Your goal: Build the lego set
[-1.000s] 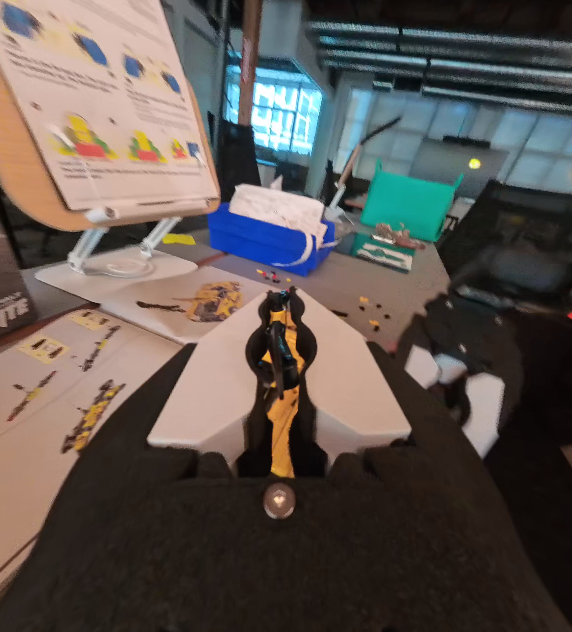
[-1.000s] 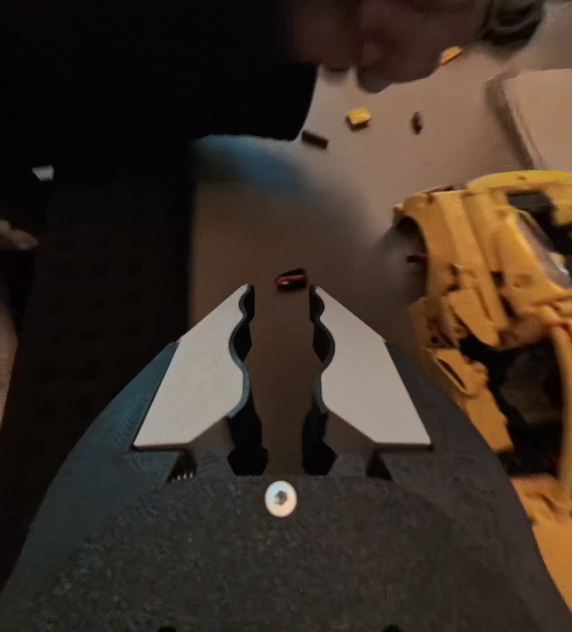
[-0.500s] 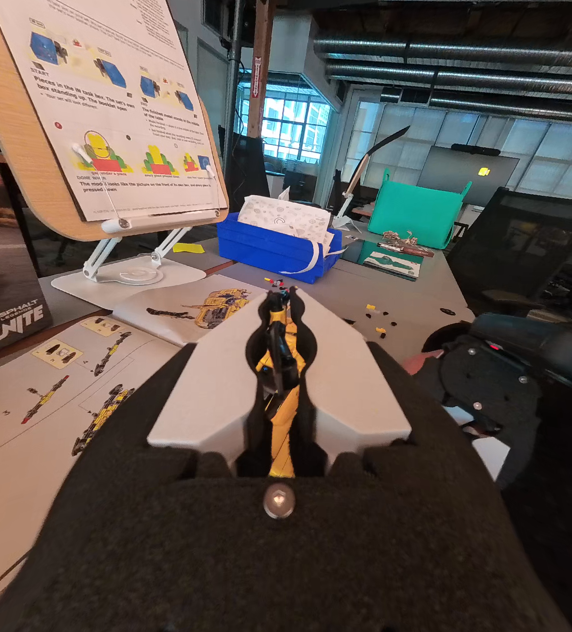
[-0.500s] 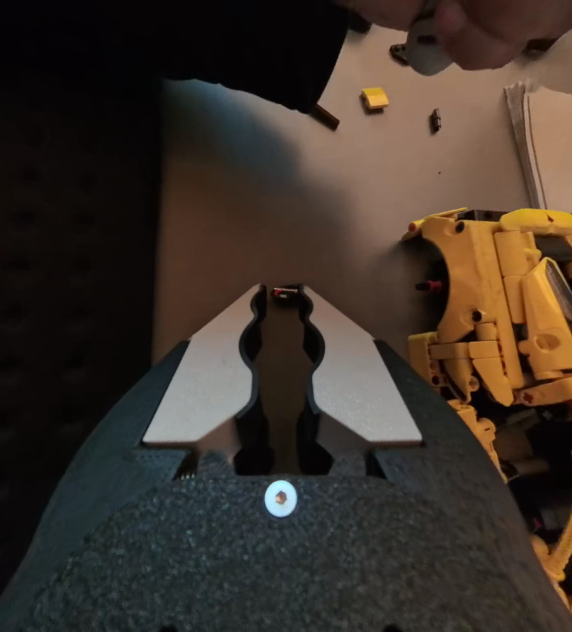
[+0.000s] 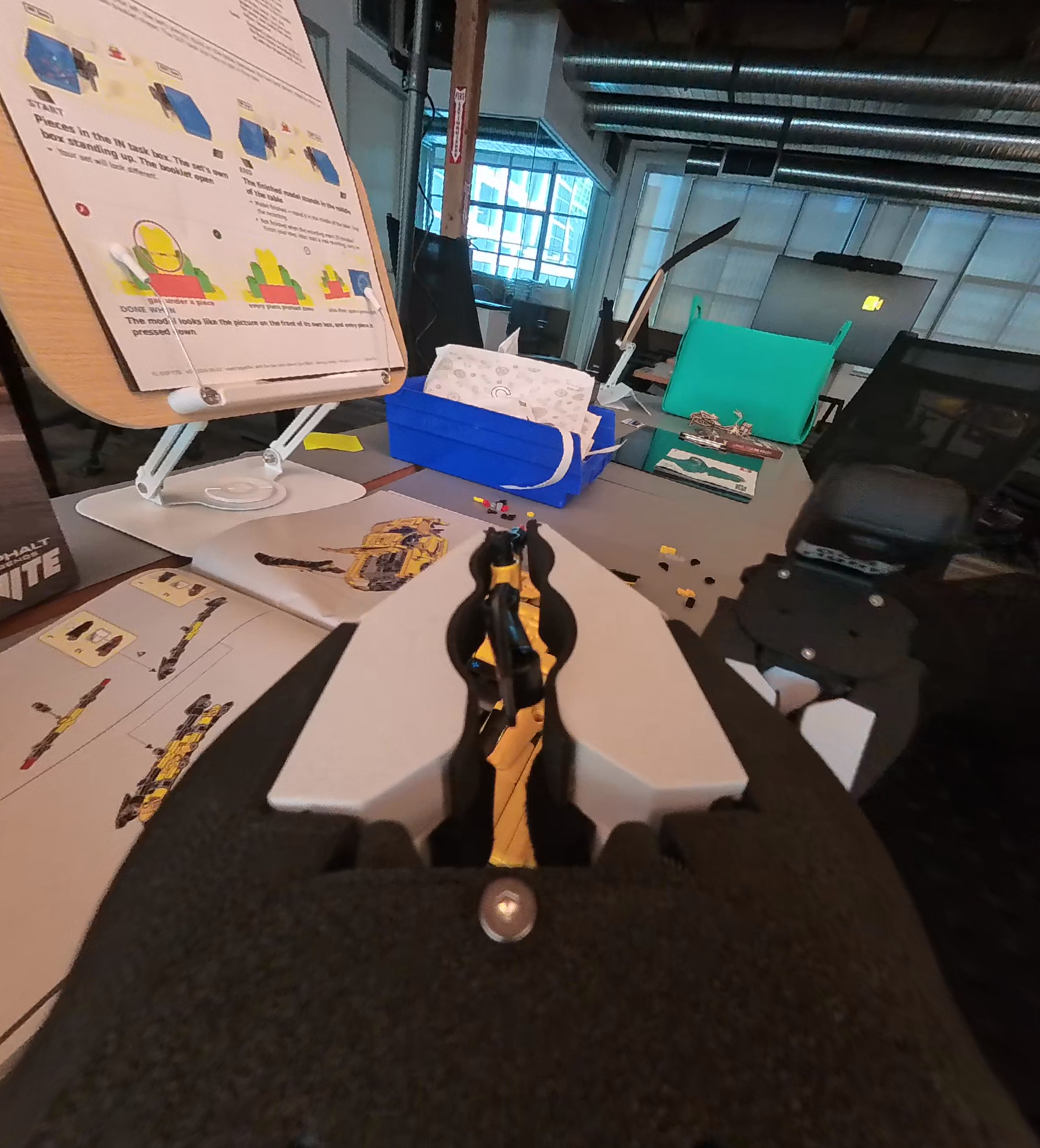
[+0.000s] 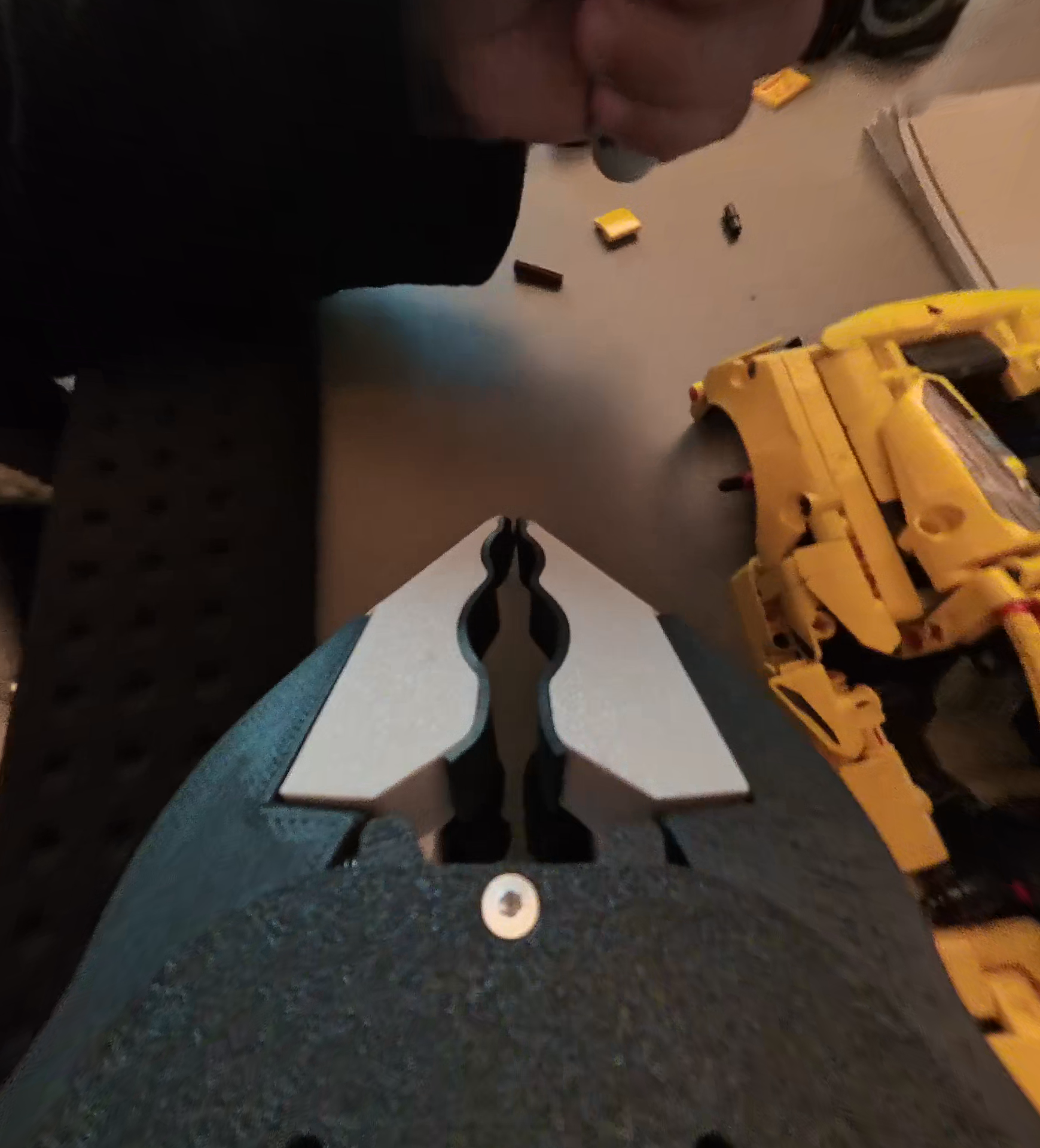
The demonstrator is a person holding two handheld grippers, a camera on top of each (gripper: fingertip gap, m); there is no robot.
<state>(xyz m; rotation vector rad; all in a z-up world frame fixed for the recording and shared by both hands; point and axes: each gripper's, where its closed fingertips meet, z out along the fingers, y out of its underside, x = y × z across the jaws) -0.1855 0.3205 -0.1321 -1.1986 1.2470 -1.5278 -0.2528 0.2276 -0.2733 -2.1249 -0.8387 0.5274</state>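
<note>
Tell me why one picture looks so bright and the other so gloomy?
Left wrist view: daylight from the windows, slightly blurred, straight lines bowed by the wide lens. Right wrist view: the person's arm shades the table, and the yellow model is smeared.

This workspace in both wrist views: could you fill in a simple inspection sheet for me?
Surface: grey table, partly covered by open instruction booklet.
Job's things: yellow brick-built car model lying on the table; yellow-and-black brick subassembly.
Clutter: small loose yellow and black pieces; blue plastic bin holding patterned paper.
Grippers: left gripper shut on the subassembly; right gripper nearly closed, contents unclear.
Cables: nothing seen.
Surroundings: wooden stand with instruction sheet, green bag.
</note>
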